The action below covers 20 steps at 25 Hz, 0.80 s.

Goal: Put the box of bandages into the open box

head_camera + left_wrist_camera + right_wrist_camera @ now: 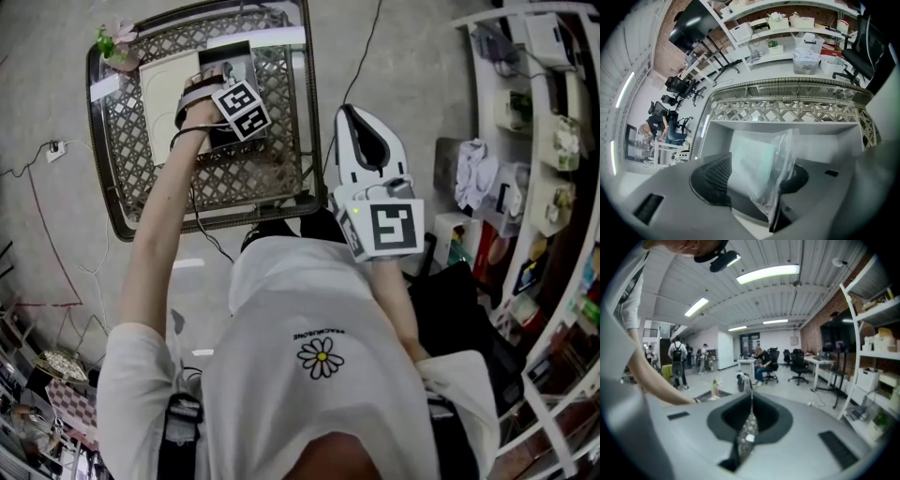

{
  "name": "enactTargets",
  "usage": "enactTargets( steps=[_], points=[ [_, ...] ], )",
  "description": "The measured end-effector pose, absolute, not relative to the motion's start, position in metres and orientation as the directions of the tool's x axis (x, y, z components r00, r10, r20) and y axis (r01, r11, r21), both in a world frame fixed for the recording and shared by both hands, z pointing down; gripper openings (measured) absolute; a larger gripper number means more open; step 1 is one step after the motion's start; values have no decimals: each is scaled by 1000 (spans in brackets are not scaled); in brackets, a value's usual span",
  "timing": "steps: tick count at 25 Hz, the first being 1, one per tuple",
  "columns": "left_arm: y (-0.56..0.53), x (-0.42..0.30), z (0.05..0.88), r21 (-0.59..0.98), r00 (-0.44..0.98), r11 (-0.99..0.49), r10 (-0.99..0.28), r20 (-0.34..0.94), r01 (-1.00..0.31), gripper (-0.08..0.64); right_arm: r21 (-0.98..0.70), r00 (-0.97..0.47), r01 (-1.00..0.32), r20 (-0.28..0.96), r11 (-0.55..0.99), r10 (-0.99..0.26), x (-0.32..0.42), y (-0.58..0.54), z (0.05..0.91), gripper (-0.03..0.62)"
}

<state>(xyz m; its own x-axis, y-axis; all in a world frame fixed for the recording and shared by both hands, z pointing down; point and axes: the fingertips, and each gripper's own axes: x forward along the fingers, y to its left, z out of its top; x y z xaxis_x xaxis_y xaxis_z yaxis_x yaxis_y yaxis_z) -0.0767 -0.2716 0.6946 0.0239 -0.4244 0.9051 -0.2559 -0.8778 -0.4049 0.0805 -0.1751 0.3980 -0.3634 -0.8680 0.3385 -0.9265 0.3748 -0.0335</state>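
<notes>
While the left gripper (225, 73) gapes, the bandage box (752, 161) (plastic-wrapped) stands on edge between its jaws, long axis along them; the right gripper (751, 408) is closed.

Open-plan office-lab: swivel chairs (798, 365), desks (824, 362), strip ceiling lights (769, 273), brick wall (812, 336), white storage shelves (874, 315), seated person (763, 363).

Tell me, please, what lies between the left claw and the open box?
The plastic-wrapped box of bandages stands there, between the parted jaws of the left claw and in front of the open box; the left gripper view shows it.
</notes>
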Motion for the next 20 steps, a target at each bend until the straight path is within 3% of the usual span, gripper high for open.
enactTargets(
  steps=[6,20],
  points=[
    [-265,-82,689,-424,42,-867,-450,892,-263,317,27,-390,-907,327,421,-861,63,-166,393,32],
    [-246,-66,660,-388,83,-881,-423,902,-271,321,8,-423,-897,274,442,-864,59,-151,377,32]
  ],
)
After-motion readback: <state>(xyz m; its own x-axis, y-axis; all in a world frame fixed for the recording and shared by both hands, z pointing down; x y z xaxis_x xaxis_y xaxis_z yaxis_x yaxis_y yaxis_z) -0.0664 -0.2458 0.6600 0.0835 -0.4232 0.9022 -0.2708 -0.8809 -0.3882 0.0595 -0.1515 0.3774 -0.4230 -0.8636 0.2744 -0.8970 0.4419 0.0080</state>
